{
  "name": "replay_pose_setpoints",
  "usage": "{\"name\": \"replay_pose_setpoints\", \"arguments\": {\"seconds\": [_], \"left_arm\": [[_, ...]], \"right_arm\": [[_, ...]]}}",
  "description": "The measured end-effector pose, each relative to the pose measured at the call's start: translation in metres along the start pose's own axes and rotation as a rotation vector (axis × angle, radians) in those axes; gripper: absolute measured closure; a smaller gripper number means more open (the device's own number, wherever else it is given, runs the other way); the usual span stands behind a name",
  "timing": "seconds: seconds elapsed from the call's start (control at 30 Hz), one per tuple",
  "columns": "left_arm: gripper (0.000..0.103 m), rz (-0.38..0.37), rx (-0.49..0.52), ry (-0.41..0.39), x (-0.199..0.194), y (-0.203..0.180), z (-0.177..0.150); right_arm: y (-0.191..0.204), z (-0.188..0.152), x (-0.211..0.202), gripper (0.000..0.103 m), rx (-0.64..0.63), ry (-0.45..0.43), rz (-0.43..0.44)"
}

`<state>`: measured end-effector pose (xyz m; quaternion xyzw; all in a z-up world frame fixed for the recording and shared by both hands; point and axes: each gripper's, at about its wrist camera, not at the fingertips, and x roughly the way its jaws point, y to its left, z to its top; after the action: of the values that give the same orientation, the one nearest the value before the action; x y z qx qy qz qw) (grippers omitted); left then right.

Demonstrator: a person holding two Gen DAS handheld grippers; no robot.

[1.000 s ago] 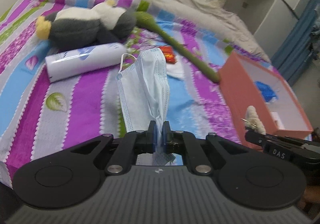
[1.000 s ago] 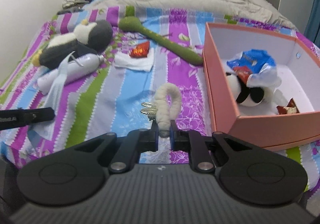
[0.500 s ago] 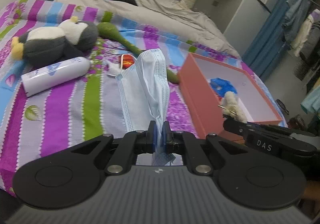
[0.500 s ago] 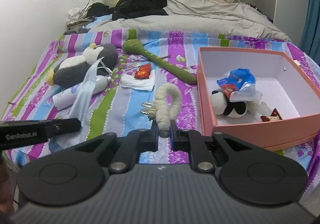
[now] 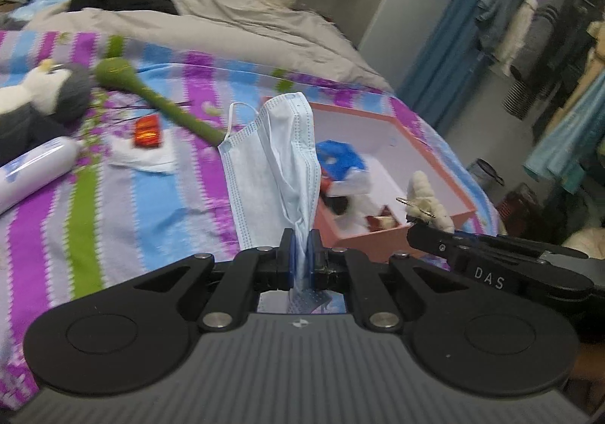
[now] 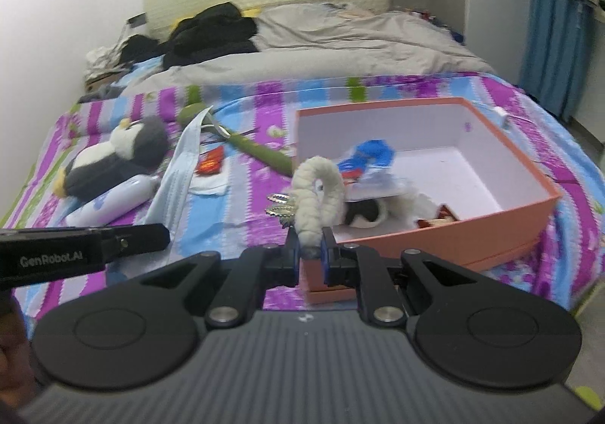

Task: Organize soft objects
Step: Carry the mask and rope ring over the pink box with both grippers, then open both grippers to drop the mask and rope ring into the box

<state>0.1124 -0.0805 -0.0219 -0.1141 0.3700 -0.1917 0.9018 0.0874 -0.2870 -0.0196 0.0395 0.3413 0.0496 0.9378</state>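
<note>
My left gripper is shut on a pale blue face mask that stands up from its jaws, above the striped bedspread near the box. My right gripper is shut on a cream fluffy loop keychain with metal keys hanging from it, held over the near left corner of the salmon cardboard box. In the left wrist view the right gripper with the keychain shows by the box. The box holds a small panda plush, a blue packet and other small items.
On the bedspread lie a penguin plush, a white bottle, a green long-handled plush, and a red wrapper on a white tissue. A grey duvet and dark clothes cover the bed's far end.
Both grippers rose and swung right toward the box, carrying the mask and the keychain. The keychain now hangs over the box's near corner instead of over the bedspread.
</note>
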Motion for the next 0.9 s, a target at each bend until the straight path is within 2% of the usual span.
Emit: {"name": "replay_pose_setpoints", "arguments": {"seconds": [0.33,0.6,0.9], "left_arm": [[0.095,-0.087,0.068,0.057,0.071,-0.057,0.044],[0.095,-0.129,0.131,0.154,0.166,-0.094,0.083],[0.095,-0.154,0.133,0.265,0.267,-0.109,0.108]], "right_arm": [[-0.069,0.022,0.020,0.089,0.093,0.019,-0.073],[-0.124,0.042,0.064,0.089,0.161,0.070,-0.104],[-0.176,0.056,0.126,0.088,0.184,0.170,-0.131]]}}
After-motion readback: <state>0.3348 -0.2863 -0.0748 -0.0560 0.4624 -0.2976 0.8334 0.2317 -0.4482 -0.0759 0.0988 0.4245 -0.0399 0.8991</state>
